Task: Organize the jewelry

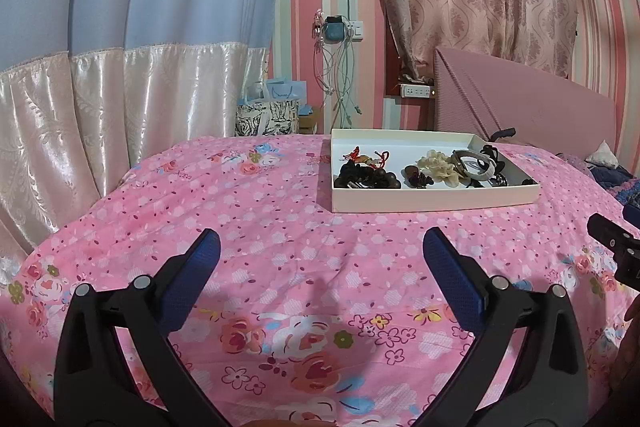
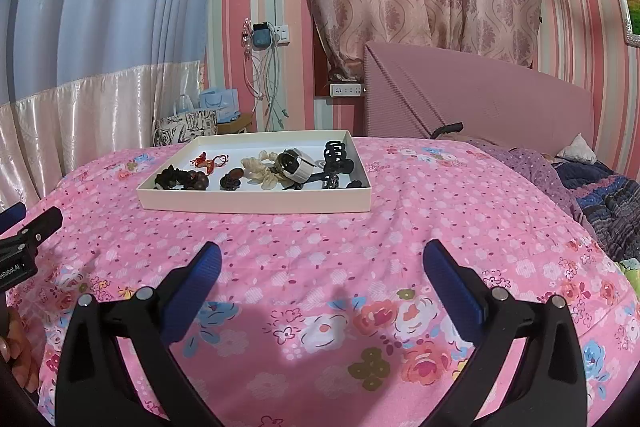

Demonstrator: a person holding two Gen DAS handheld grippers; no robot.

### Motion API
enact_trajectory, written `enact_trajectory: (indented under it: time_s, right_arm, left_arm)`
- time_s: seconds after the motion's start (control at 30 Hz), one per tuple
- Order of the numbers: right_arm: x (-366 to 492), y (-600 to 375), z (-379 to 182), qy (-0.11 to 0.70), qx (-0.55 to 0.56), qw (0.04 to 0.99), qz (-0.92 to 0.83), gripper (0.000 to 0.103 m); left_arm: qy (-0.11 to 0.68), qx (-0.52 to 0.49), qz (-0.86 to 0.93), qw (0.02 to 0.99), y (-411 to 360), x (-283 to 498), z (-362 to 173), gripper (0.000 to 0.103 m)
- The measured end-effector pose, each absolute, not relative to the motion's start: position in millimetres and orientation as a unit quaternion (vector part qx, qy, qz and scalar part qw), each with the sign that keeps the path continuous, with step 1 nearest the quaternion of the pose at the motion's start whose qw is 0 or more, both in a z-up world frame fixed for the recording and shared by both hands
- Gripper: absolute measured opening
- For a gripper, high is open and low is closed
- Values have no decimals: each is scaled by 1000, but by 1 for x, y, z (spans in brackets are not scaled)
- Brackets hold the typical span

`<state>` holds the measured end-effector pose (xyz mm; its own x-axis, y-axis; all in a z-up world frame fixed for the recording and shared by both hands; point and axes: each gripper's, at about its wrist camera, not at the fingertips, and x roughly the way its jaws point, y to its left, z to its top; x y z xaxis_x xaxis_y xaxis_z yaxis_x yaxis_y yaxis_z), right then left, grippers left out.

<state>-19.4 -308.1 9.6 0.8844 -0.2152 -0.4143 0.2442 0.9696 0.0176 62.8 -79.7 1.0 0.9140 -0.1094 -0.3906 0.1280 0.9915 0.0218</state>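
A shallow white tray (image 1: 432,201) (image 2: 256,203) sits on the pink floral bedspread, ahead of both grippers. It holds dark wooden beads (image 1: 362,177) (image 2: 182,179), a red knotted cord charm (image 1: 370,158) (image 2: 210,161), a cream fabric flower (image 1: 438,165) (image 2: 262,167), a white bangle (image 1: 478,163) (image 2: 298,165) and a black hair claw (image 2: 338,153). My left gripper (image 1: 322,247) is open and empty, hovering over the bedspread short of the tray. My right gripper (image 2: 322,259) is open and empty too, also short of the tray.
The bedspread (image 1: 256,211) (image 2: 440,211) covers the bed. A pink headboard (image 1: 520,107) (image 2: 480,95) stands behind the tray. A rumpled purple and blue blanket (image 2: 600,195) lies at the right. Curtains, gift bags (image 1: 272,111) and hanging cables (image 1: 340,75) are beyond the bed.
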Motion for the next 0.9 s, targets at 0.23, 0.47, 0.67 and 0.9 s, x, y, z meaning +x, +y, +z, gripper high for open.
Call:
enact_trajectory:
  time_s: [0.23, 0.47, 0.67, 0.9]
  right_arm:
    - [-20, -308, 10, 210, 33, 970, -118, 101]
    - [-20, -308, 10, 209, 34, 970, -118, 101]
    - [-20, -308, 10, 209, 34, 970, -118, 101]
    - [-20, -308, 10, 210, 34, 970, -118, 101]
  left_arm:
    - [198, 24, -60, 978, -79, 62, 1, 100]
    - [196, 27, -62, 978, -79, 63, 2, 100]
    - [196, 28, -62, 978, -79, 63, 2, 100]
    - [196, 28, -62, 978, -79, 64, 2, 100]
